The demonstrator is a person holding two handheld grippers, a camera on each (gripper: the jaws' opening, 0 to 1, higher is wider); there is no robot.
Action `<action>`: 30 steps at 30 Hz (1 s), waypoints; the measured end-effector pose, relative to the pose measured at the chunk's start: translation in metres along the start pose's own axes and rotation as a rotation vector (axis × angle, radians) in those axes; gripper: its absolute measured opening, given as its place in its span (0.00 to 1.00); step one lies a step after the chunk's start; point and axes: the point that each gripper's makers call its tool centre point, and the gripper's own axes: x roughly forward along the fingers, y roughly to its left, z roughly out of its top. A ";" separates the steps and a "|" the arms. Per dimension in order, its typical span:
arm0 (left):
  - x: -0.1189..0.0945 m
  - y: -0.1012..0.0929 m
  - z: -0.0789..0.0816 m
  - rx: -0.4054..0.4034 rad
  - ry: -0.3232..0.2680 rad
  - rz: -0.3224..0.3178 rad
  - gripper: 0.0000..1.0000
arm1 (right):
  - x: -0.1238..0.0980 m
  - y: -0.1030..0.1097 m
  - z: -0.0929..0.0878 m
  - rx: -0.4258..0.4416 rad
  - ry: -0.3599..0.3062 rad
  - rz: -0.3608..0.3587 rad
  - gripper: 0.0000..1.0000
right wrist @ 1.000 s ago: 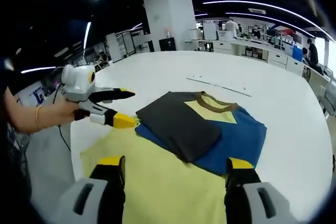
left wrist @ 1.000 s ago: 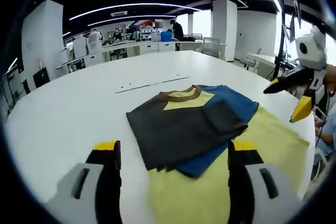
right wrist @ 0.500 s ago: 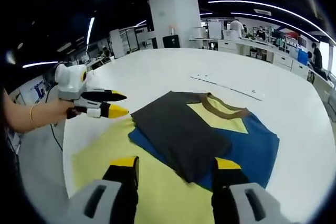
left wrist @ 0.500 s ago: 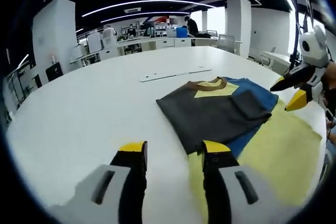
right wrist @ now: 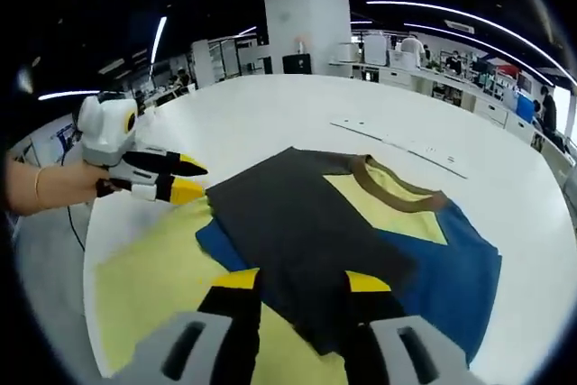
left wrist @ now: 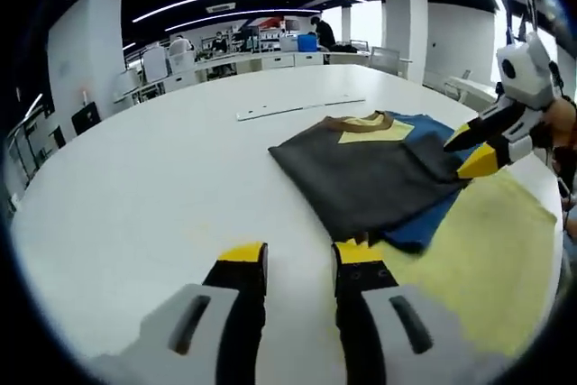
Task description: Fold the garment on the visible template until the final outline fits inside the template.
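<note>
- Your grey, blue and yellow folded T-shirt (right wrist: 361, 223) overhangs the pale yellow rectangular template (right wrist: 144, 286); shifting remains.
- Left tool (left wrist: 299, 259) and right tool (right wrist: 300, 280): nearly closed, empty.

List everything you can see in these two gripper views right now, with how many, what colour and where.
garment: one, dark grey, blue and yellow with a brown collar, folded, lying partly on the template.
template: one, pale yellow sheet, flat on the table under the garment's near side.
table: one, white, large and rounded, carrying everything.
strip: one, thin and white, flat on the table beyond the garment.
office background: white pillars, desks and ceiling light strips behind the table.
left gripper: one, black with yellow tips, jaws close together, at the garment's near edge.
right gripper: one, black with yellow tips, jaws narrowly apart over the grey panel.
hand: one, holding the left gripper, beside the table.
</note>
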 end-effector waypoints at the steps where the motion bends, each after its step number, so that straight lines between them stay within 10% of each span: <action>1: 0.000 -0.002 0.000 -0.005 -0.005 -0.010 0.21 | 0.002 0.000 -0.002 -0.005 0.007 -0.004 0.28; 30: 0.009 -0.020 -0.004 -0.089 0.004 -0.062 0.08 | 0.014 -0.005 -0.008 -0.013 0.035 -0.060 0.15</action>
